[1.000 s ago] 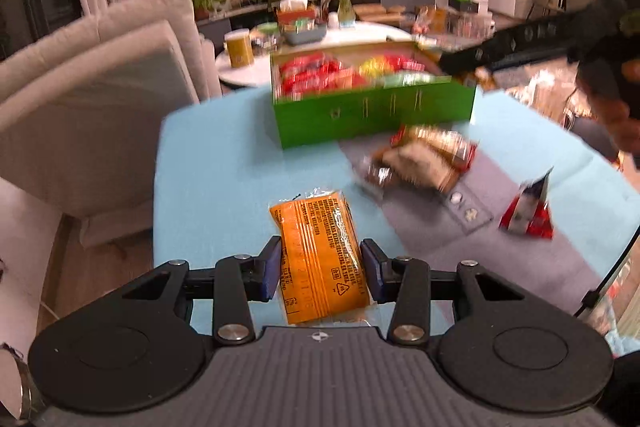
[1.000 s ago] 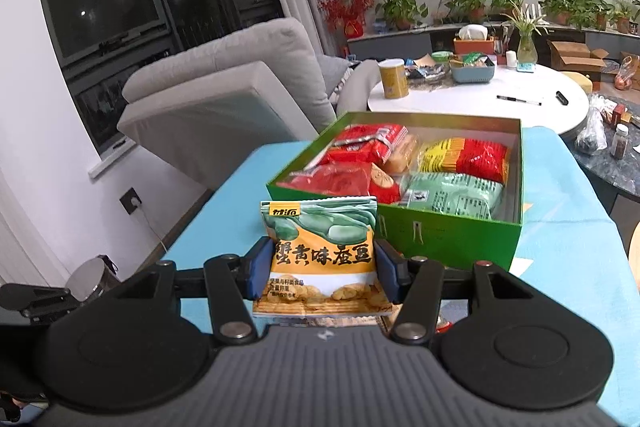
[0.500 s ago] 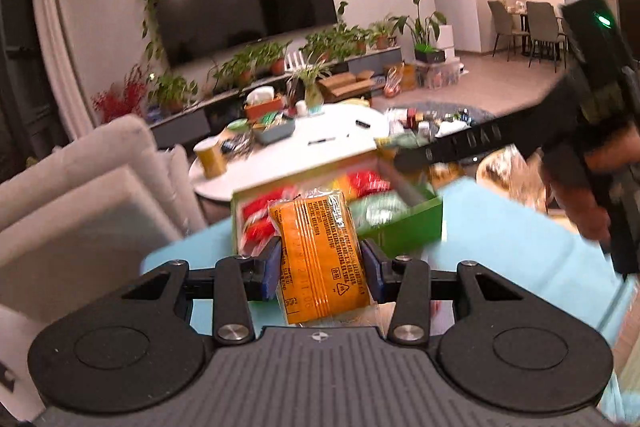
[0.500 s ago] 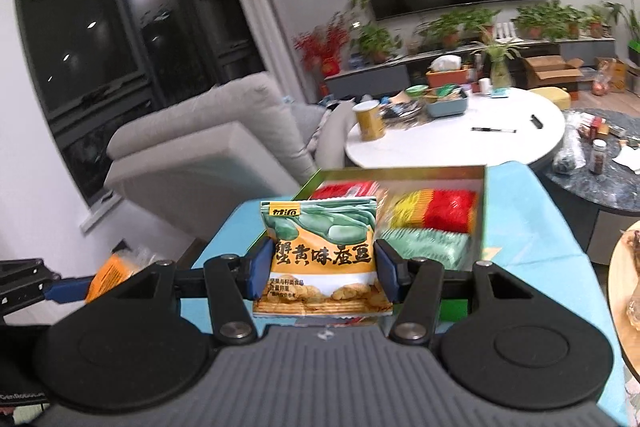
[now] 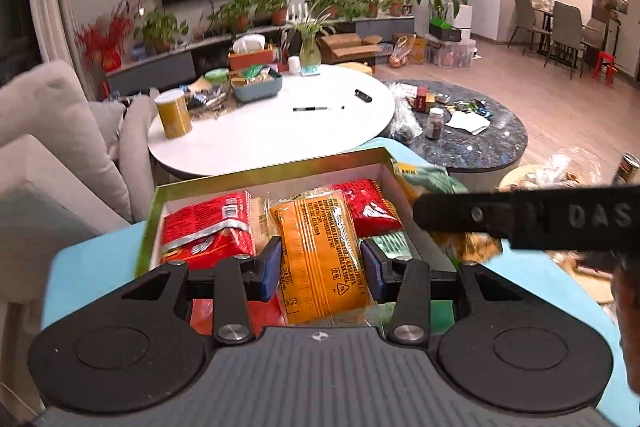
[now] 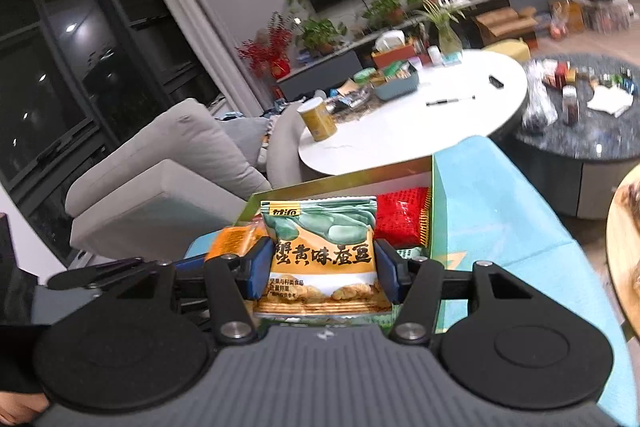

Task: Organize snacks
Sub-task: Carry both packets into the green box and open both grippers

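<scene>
My left gripper (image 5: pixel 320 267) is shut on an orange snack packet (image 5: pixel 316 255) and holds it right over the green box (image 5: pixel 256 173), which is packed with red (image 5: pixel 208 227) and green packets. My right gripper (image 6: pixel 322 269) is shut on a green-and-orange bean snack bag (image 6: pixel 320 251), just in front of the same green box (image 6: pixel 340 179). In the right wrist view the orange packet (image 6: pixel 232 239) and the left gripper's fingers (image 6: pixel 192 261) show at the left. In the left wrist view the right gripper's black side bar (image 5: pixel 520 219) crosses at the right.
The box sits on a light blue table (image 5: pixel 100 259). Behind it stand a white round table (image 5: pixel 272 127) with a yellow can (image 5: pixel 173 113), a pen and a tray, and a dark round table (image 5: pixel 480 131) with jars. A grey sofa (image 5: pixel 48 147) is at the left.
My left gripper carried the orange packet from the near table forward to over the green box. The right gripper moved closer to the box and rolled, tilting its view.
</scene>
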### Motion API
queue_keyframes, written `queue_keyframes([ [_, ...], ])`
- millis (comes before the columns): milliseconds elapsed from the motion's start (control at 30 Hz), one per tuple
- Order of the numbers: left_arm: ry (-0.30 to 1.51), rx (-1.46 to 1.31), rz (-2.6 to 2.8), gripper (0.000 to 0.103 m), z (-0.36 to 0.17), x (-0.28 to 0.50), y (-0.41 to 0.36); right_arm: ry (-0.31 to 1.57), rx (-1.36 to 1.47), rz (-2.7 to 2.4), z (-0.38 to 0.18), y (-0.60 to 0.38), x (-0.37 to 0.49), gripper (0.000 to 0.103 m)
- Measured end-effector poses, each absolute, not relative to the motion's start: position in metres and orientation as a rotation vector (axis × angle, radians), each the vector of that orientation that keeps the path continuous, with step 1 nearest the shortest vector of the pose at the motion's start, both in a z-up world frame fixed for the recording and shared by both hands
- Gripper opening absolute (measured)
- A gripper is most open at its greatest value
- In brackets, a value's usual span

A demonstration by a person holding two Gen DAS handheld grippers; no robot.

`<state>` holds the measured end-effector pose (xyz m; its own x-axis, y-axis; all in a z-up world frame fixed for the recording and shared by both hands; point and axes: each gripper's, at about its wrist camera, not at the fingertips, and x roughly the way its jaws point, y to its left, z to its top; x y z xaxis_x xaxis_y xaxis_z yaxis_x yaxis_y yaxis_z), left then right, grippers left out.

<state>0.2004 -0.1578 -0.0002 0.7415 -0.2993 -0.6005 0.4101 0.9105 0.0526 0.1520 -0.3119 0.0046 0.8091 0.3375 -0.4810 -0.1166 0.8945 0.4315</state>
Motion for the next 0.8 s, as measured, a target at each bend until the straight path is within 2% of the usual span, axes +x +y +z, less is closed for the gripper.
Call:
queue_keyframes([
  [233, 0.656, 0.173, -0.379, 0.039, -0.015, 0.245, -0.17, 0.615, 0.412, 0.235, -0.009, -0.317, 0.181, 0.067],
  [533, 0.68, 0.188, -0.375, 0.039, -0.03, 0.259, -0.171, 0.655, 0.433, 0.232, -0.025, -0.318, 0.201, 0.067],
  [667, 0.654, 0.19, -0.36, 0.059, -0.028, 0.256, -0.169, 0.647, 0.448, 0.22, -0.025, -0.318, 0.201, 0.067],
  [800, 0.636, 0.192, -0.36, 0.06, -0.02, 0.249, -0.165, 0.633, 0.435, 0.221, -0.019, -0.318, 0.196, 0.067],
])
